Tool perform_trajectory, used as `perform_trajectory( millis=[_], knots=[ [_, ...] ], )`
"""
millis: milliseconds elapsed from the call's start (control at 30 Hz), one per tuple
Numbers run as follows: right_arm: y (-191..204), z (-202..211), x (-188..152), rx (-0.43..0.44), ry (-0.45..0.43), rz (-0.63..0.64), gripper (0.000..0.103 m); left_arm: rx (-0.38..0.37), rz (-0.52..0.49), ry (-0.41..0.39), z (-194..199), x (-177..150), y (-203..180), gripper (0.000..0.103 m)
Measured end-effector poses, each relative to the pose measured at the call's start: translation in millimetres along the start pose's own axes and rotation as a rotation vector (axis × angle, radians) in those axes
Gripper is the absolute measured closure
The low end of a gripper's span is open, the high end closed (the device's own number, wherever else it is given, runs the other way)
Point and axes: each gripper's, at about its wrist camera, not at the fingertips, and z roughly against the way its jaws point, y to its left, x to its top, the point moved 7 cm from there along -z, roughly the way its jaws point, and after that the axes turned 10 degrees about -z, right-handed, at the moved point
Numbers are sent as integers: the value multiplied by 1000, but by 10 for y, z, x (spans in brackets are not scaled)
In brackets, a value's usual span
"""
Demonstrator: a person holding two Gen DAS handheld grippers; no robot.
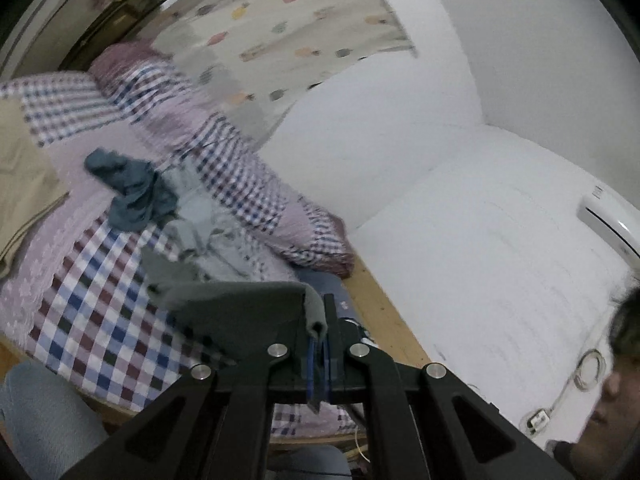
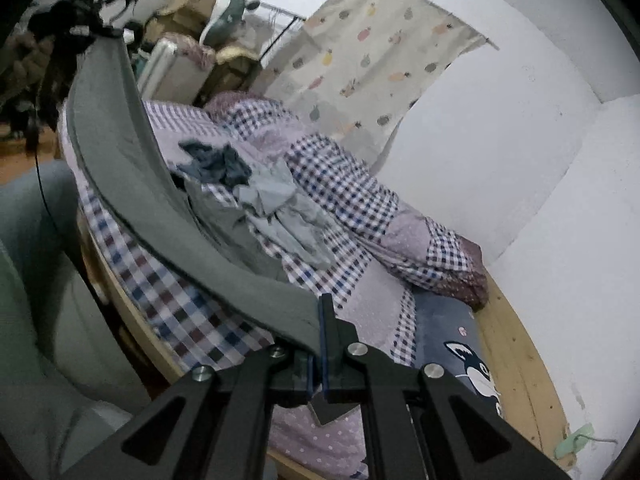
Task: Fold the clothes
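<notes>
You are working over a bed [image 2: 132, 320] with a pale wooden frame, spread with a checked sheet [image 1: 92, 292] in purple, blue and white, against white walls. Nearest you, your left tool [image 1: 319, 344] has its fingers pressed together on the rolled edge of a grey garment [image 1: 240, 312], which bunches up just in front of the fingers. Your right tool [image 2: 318, 364] is likewise clamped on the same grey garment [image 2: 132, 184]; from there the cloth stretches taut in a long curved band up and away to the left, lifted above the sheet. Beyond it, on the sheet, lies a loose pile: a light blue garment [image 2: 280, 208] and, touching its far side, a crumpled dark teal garment [image 1: 132, 192]. Behind the pile a rolled checked quilt [image 1: 248, 184] runs along the wall side of the bed. A tan cloth [image 1: 20, 184] lies at the left edge of the left wrist view. Farthest off, a cream curtain [image 2: 372, 60] printed with small fruit hangs on the wall, and boxes and bags [image 2: 192, 40] are stacked past the head of the bed.
</notes>
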Motion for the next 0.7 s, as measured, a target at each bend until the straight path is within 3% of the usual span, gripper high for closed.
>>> perform_trajectory(
  millis=[100, 200, 367, 500, 700],
  knots=[
    [-106, 104, 75, 31, -40, -56, 103, -3, -17, 1, -2, 55, -67, 102],
    [-163, -130, 24, 69, -6, -84, 103, 52, -6, 68, -213, 34, 106, 102],
    [-400, -897, 17, 131, 107, -100, 103, 136, 70, 172, -793, 94, 612, 102],
    [-575, -1462, 156, 190, 140, -154, 103, 180, 102, 189, -1267, 282, 907, 102],
    [-753, -2523, 231, 231, 272, -179, 103, 290, 140, 240, -2054, 536, 1518, 102]
  ],
)
